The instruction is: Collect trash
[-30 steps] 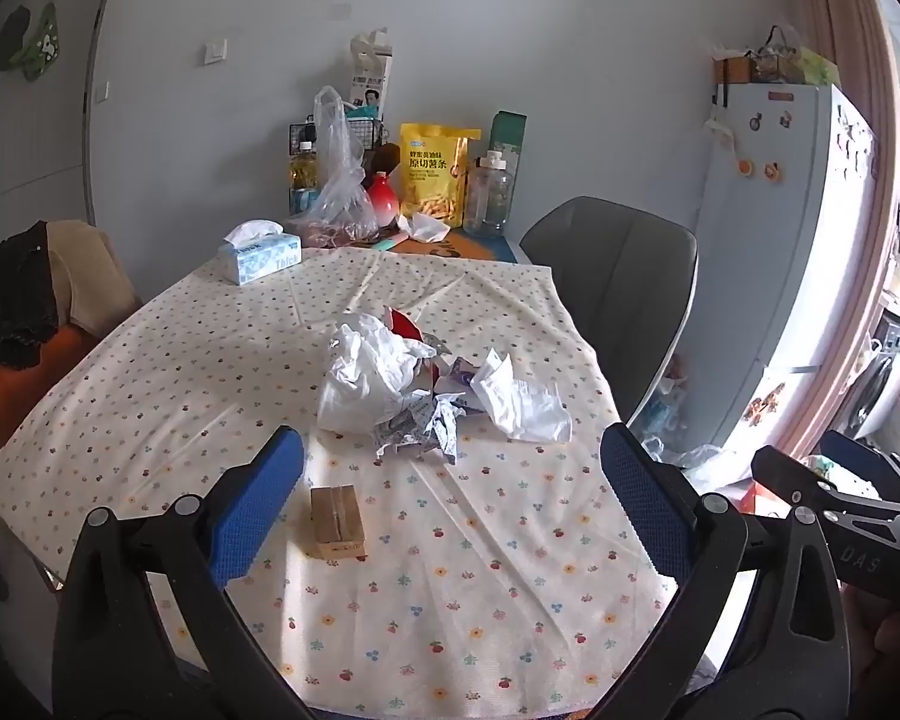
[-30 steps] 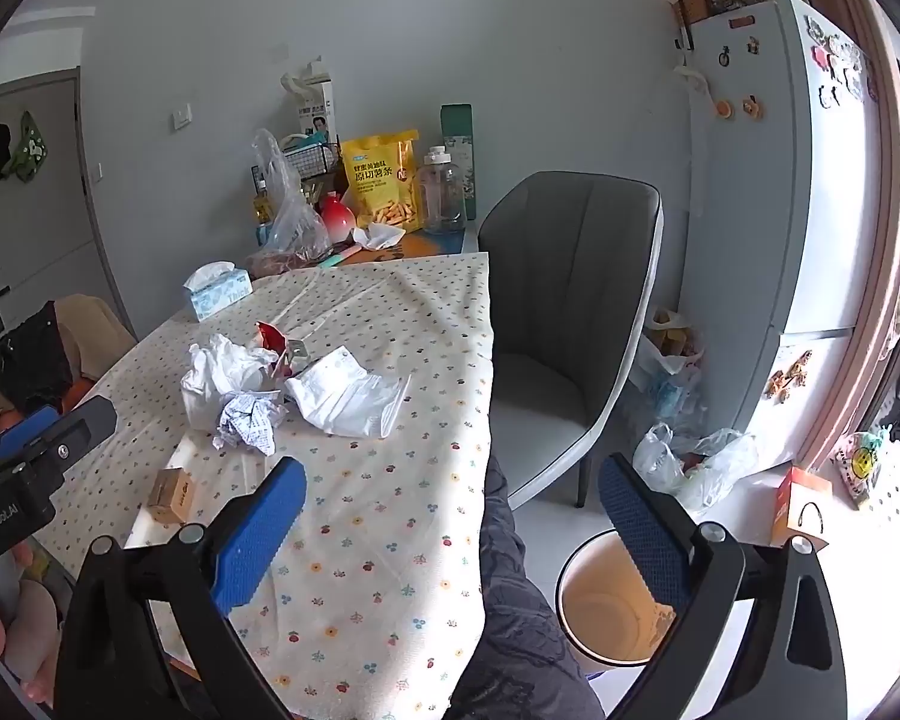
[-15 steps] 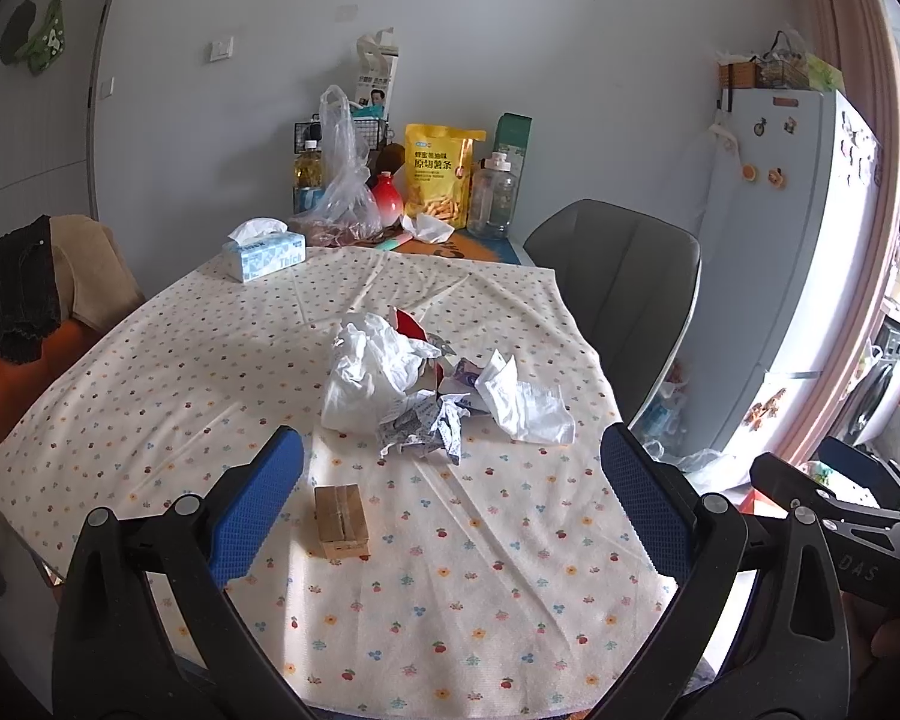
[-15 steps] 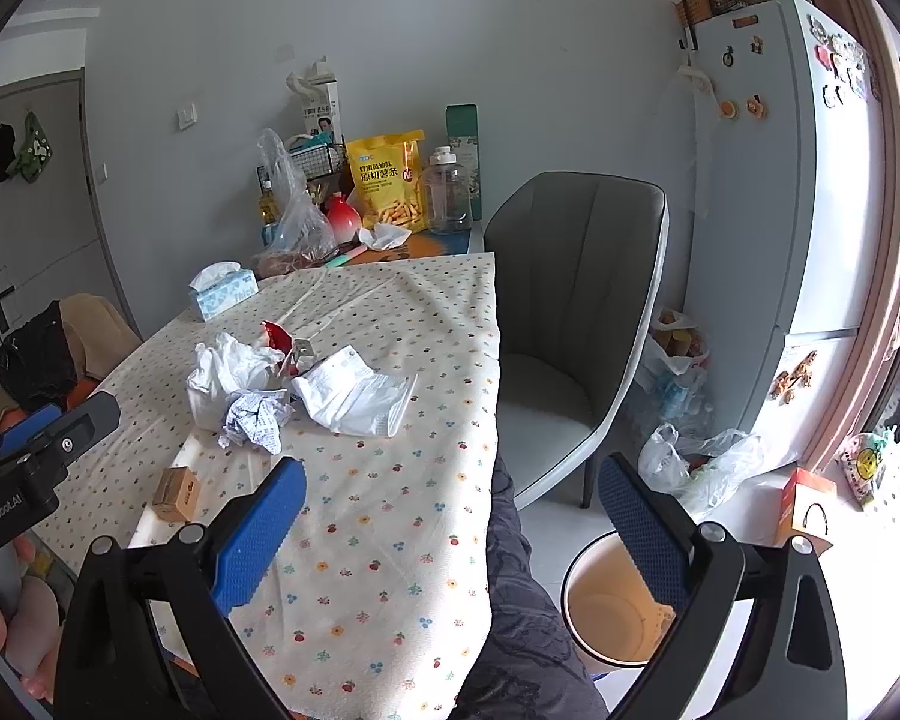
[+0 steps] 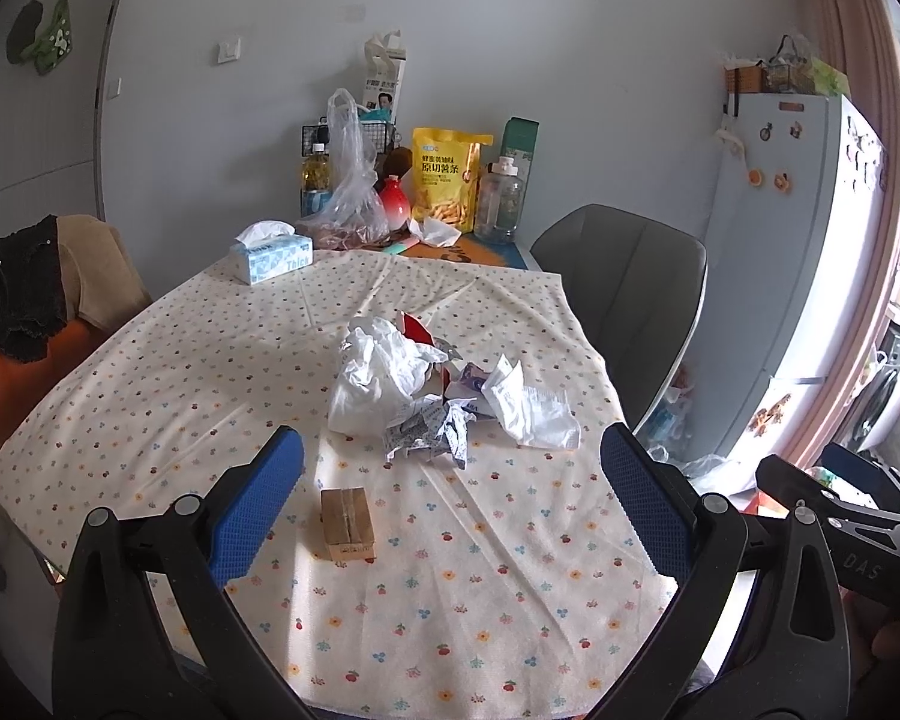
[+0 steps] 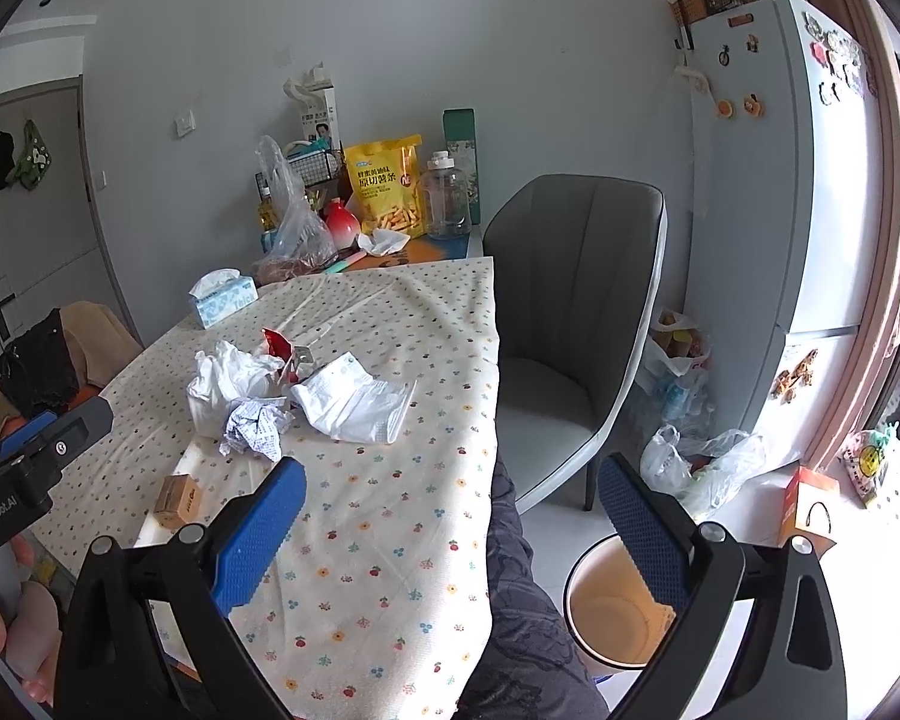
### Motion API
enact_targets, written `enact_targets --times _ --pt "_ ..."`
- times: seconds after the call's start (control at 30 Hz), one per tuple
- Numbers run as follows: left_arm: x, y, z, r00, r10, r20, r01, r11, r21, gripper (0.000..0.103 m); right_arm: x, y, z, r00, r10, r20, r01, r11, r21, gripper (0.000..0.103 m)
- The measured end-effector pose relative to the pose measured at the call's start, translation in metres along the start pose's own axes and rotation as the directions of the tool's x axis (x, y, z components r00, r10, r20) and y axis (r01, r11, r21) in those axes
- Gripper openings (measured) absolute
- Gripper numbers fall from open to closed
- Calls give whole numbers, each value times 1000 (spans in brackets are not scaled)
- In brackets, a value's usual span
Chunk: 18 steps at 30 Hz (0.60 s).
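Left gripper (image 5: 450, 480): blue-padded jaws spread wide, nothing between them, held above near edge of table with flower-print cloth (image 5: 150, 372). Right gripper (image 6: 450, 510): jaws likewise spread, empty, held over table's right edge.

Trash location: heap at table centre. Crumpled white plastic bag (image 5: 378, 375) touched printed crumpled paper wad (image 5: 429, 435); flattened white wrapper (image 5: 531, 408) just right of them; red wrapper scrap (image 5: 414, 327) behind bag. Small brown cardboard box (image 5: 347, 516) lay apart, nearer left gripper.

Round cream waste bin (image 6: 615, 612) stood on floor beside grey upholstered chair (image 6: 570, 312).
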<state>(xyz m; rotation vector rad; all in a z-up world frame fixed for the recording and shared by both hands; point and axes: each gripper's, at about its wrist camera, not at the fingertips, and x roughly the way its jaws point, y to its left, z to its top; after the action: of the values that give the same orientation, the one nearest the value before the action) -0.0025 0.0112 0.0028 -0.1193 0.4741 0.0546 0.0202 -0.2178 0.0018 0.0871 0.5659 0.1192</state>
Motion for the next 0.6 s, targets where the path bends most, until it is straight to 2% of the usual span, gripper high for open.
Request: enact_targets --times 0.6 --pt "-3 -1 2 1000 -11 19 11 1000 -5 98 -3 -2 1 1000 -7 4 7 1000 -10 95"
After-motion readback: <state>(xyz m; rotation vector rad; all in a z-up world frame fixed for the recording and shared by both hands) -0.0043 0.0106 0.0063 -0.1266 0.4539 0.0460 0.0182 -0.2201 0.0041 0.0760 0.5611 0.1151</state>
